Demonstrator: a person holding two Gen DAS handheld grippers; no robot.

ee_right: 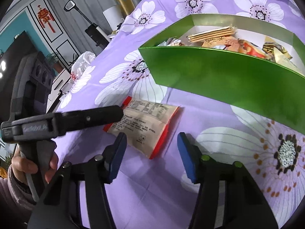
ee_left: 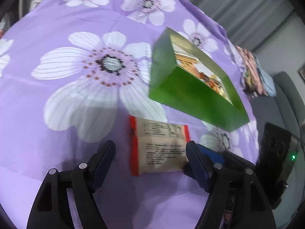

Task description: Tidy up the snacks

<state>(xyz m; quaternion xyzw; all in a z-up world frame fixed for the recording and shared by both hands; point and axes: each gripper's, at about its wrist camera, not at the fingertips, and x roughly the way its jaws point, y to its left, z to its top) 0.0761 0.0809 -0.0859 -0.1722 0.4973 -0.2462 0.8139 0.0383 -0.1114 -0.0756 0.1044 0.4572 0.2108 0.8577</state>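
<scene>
A beige snack packet (ee_left: 158,147) with red ends lies flat on the purple flowered cloth (ee_left: 76,99). My left gripper (ee_left: 150,144) is open around it: the right fingertip touches the packet's edge and the left one stands apart. In the right wrist view the same packet (ee_right: 144,126) lies just ahead of my right gripper (ee_right: 152,135), which is open with the packet's near corner between its blue pads (ee_right: 187,152). The left gripper (ee_right: 85,118) reaches in from the left, held by a hand (ee_right: 28,168). Behind stands an open green box (ee_right: 219,72) holding several wrapped snacks (ee_right: 211,34).
The green box (ee_left: 190,95) sits close behind the packet, to the right. A white plastic bag (ee_right: 83,59) lies at the cloth's left edge and a folded floral item (ee_left: 251,68) at its right edge. Grey seating (ee_left: 289,95) lies beyond the edge.
</scene>
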